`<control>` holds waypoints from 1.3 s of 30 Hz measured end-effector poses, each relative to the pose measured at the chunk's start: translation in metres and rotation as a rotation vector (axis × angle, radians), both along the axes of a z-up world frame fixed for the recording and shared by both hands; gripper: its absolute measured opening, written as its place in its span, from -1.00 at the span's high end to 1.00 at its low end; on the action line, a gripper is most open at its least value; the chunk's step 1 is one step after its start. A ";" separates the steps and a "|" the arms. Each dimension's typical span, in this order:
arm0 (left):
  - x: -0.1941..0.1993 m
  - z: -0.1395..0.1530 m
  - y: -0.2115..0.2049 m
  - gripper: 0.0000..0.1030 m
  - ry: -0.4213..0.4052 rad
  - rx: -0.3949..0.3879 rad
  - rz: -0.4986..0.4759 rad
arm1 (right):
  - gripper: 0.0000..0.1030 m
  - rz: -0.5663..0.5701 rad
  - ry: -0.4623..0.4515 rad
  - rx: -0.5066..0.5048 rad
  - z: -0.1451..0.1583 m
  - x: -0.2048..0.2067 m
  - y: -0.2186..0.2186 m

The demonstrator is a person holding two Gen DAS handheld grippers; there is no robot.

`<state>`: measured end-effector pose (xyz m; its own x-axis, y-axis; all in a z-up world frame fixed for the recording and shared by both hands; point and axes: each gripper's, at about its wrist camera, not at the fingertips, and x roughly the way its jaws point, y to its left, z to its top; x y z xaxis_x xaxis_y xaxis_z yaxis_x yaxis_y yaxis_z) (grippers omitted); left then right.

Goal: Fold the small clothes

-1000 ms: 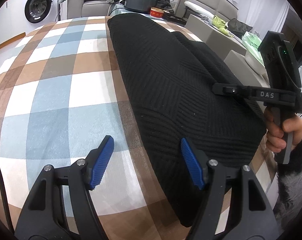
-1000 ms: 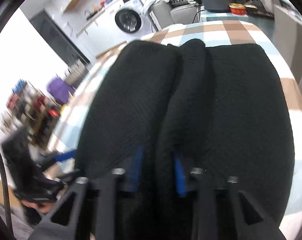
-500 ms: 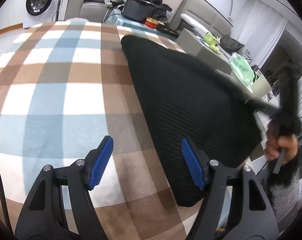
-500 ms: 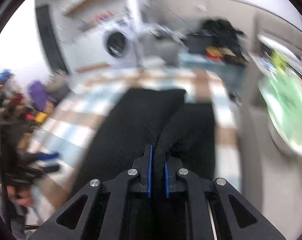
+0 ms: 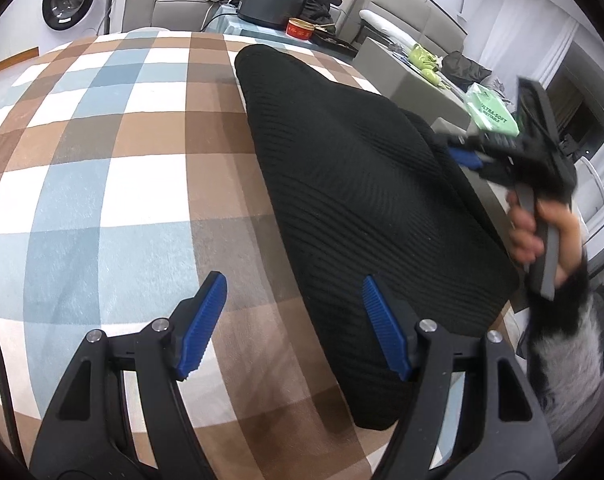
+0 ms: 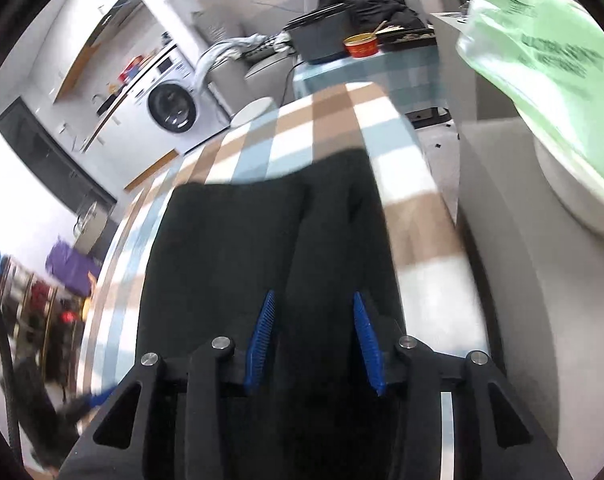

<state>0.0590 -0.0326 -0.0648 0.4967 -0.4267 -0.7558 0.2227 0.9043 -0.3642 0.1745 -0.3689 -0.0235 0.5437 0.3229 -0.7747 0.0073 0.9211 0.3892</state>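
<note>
Here, your right gripper (image 6: 314,340) has its jaws opening; black fabric lies between and under the blue pads (image 6: 261,332), but they no longer press on it. This reads as a release: the fold of the black knit garment (image 5: 354,200) is laid down, so the grip is no longer needed. Your left gripper (image 5: 293,324) stands spread wide at the lower centre of its frame, holding nothing. Its right pad overlaps the garment's near edge and its left pad hovers over the checked cloth (image 5: 101,152), probably placed to take that edge next.

The garment lies lengthwise on the checked cloth, running from lower centre to upper centre in both views, with a raised ridge down its middle in the right wrist view.

Note the limits. Motion blur softens the right wrist view, so the garment's far edge is unclear. The right hand (image 5: 542,224) is blurred at the right of the left view. The garment's type cannot be determined.
</note>
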 end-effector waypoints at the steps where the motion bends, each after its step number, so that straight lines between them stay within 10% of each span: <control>1: 0.002 -0.001 0.002 -0.32 0.001 0.002 0.003 | 0.19 -0.007 0.003 0.020 -0.001 0.013 0.000; 5: 0.010 -0.004 0.008 -0.32 0.008 0.000 0.015 | 0.22 -0.036 0.027 0.004 -0.004 0.048 0.004; 8: 0.015 -0.006 0.013 -0.32 0.013 -0.006 0.024 | 0.91 -0.032 0.040 -0.006 -0.005 0.069 0.010; 13: 0.019 -0.009 0.017 -0.32 0.013 -0.001 0.030 | 0.91 0.077 -0.168 -0.155 0.032 0.067 0.033; 19: 0.017 -0.012 0.018 -0.32 0.025 -0.002 0.045 | 0.75 -0.007 0.047 -0.286 -0.005 0.087 0.019; 28: 0.016 -0.012 0.014 -0.32 0.024 -0.006 0.051 | 0.17 0.056 -0.074 -0.102 0.031 -0.029 0.011; 39: -0.004 0.001 -0.005 -0.32 -0.001 0.007 0.020 | 0.16 0.085 -0.046 0.095 0.017 -0.162 -0.007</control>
<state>0.0554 -0.0380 -0.0639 0.5061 -0.4114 -0.7581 0.2050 0.9111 -0.3576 0.0128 -0.3757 -0.0066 0.5455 0.4404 -0.7131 -0.0892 0.8765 0.4730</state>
